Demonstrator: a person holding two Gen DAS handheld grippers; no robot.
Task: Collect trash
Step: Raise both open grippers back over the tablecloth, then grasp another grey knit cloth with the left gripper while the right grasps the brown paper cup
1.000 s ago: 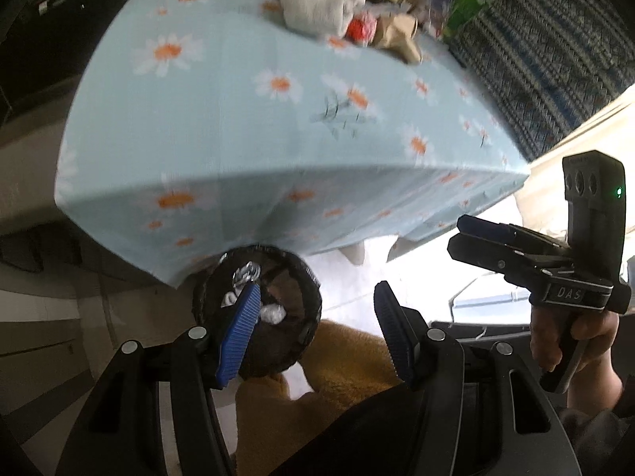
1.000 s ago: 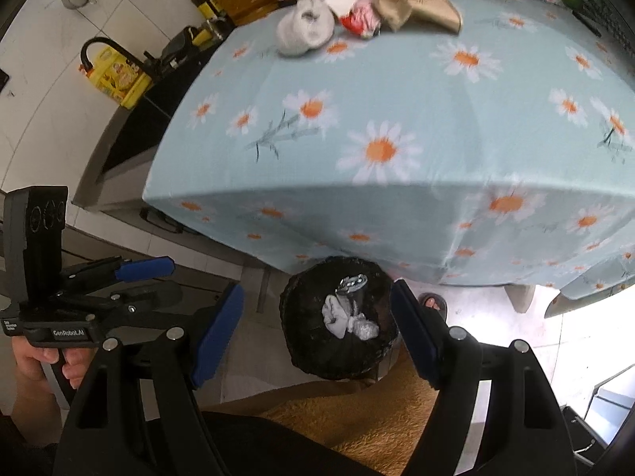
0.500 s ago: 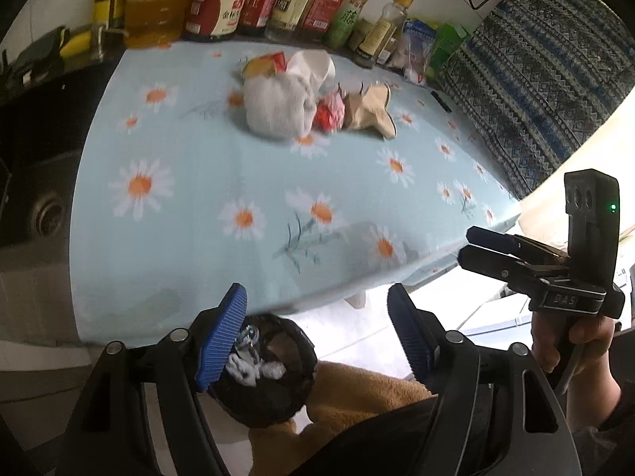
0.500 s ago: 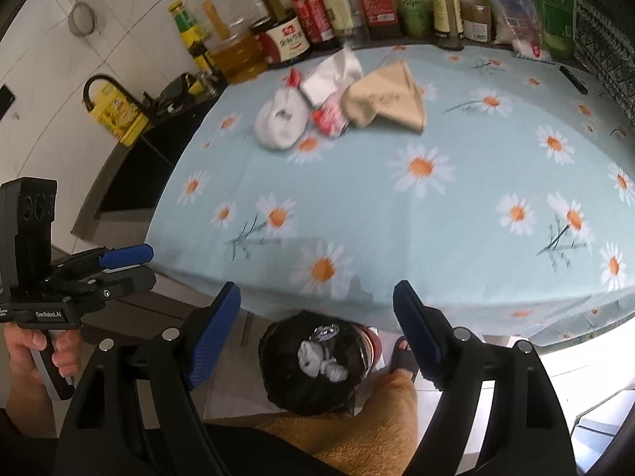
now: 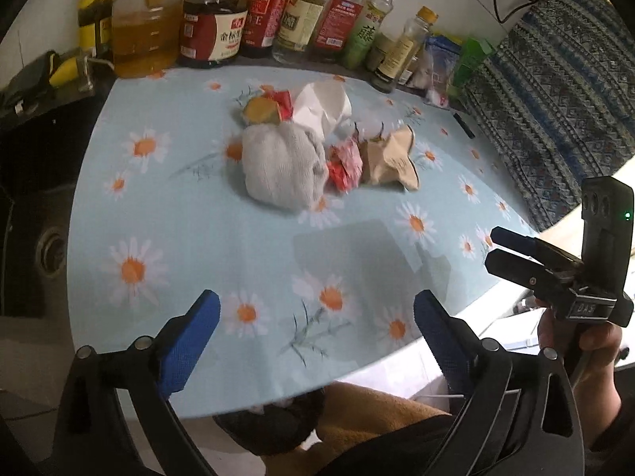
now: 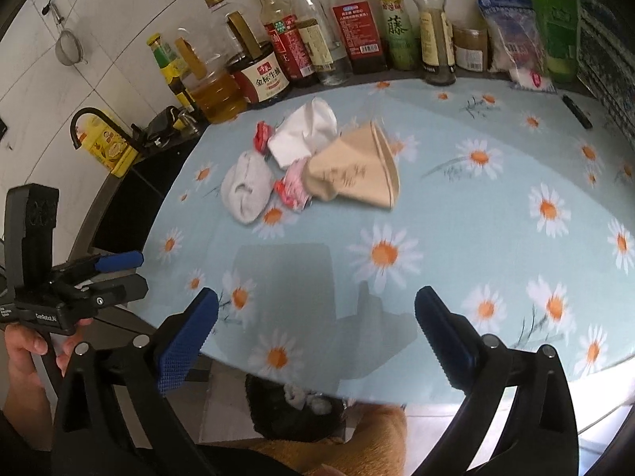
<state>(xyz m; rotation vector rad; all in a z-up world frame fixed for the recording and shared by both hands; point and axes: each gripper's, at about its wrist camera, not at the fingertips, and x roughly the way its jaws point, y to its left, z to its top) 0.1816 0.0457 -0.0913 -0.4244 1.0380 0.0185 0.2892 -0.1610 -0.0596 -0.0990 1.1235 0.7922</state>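
Both grippers have swung up from the bin (image 6: 293,412) under the table's edge to face the tablecloth (image 5: 198,214). Left gripper (image 5: 315,323) and right gripper (image 6: 315,323) gape wide, empty. Some scraps are binned already; the trash pile (image 5: 317,150) mid-table remains.

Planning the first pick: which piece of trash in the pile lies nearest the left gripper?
The crumpled grey cloth wad: it sits at the pile's front edge, ahead of the red wrapper and tan paper.
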